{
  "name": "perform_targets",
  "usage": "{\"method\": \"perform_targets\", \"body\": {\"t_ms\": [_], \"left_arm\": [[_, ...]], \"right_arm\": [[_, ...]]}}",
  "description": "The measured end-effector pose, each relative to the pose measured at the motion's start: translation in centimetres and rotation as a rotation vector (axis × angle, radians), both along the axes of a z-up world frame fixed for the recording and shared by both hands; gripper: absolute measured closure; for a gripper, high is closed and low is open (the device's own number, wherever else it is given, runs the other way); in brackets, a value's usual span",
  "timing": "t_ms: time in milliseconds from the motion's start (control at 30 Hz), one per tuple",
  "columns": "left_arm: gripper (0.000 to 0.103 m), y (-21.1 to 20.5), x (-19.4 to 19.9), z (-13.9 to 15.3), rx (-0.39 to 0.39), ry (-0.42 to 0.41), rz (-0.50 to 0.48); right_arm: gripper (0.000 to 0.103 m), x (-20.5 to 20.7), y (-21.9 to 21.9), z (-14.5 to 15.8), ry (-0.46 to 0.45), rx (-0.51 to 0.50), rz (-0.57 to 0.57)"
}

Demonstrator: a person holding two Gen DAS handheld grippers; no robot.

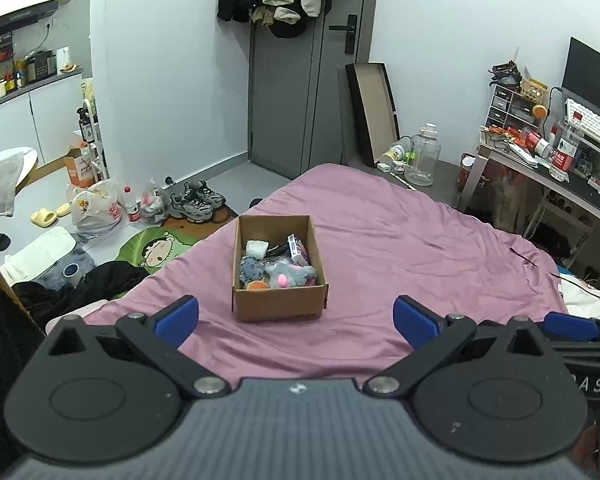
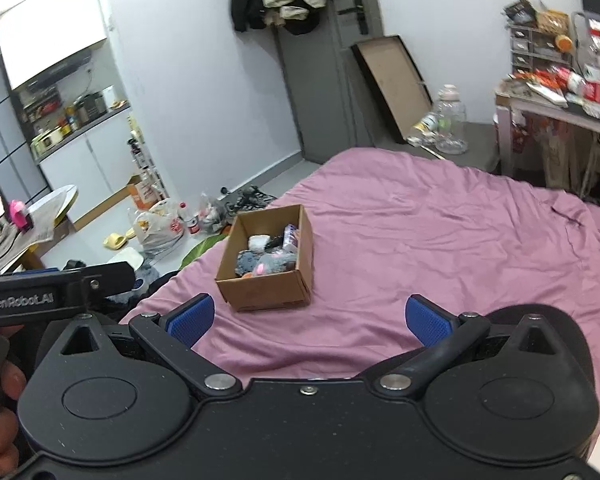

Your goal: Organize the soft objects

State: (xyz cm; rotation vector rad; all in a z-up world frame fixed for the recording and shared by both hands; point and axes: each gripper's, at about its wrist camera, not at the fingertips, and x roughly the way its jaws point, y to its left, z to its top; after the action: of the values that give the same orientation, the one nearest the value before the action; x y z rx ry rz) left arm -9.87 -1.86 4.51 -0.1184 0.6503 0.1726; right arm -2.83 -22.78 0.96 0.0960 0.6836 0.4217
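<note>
An open cardboard box [image 1: 278, 304] [image 2: 266, 288] sits on the purple bedsheet [image 1: 400, 248] [image 2: 420, 232]. Inside lie several soft toys: a grey-blue plush [image 1: 252, 269], a grey fluffy toy with a pink spot [image 1: 288, 276] [image 2: 270, 264], an orange piece [image 1: 256, 285] and a white bundle [image 1: 257, 247] [image 2: 258, 242]. My left gripper [image 1: 296, 320] hovers open just short of the box, nothing between its blue pads. My right gripper [image 2: 308, 320] is open too, empty, a little nearer than the box and to its right. The right gripper's blue fingertip [image 1: 572, 326] shows in the left wrist view.
The bed's left edge drops to a floor with dark clothes [image 1: 80, 284], plastic bags [image 1: 94, 204], sneakers [image 1: 196, 200] and slippers. A cluttered desk [image 1: 560, 160] stands at the right, a grey door [image 1: 300, 80] straight ahead. A hand [image 2: 0, 400] holds the left gripper's handle.
</note>
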Motion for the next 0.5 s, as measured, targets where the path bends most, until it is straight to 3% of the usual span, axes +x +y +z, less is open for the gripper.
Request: {"method": "perform_targets", "body": {"t_ms": [500], "left_arm": [[0.000, 0.9, 1.3, -1.7, -0.006, 0.030, 0.008]], "right_arm": [[0.000, 1.3, 0.7, -1.3, 0.003, -0.039, -0.013]]}}
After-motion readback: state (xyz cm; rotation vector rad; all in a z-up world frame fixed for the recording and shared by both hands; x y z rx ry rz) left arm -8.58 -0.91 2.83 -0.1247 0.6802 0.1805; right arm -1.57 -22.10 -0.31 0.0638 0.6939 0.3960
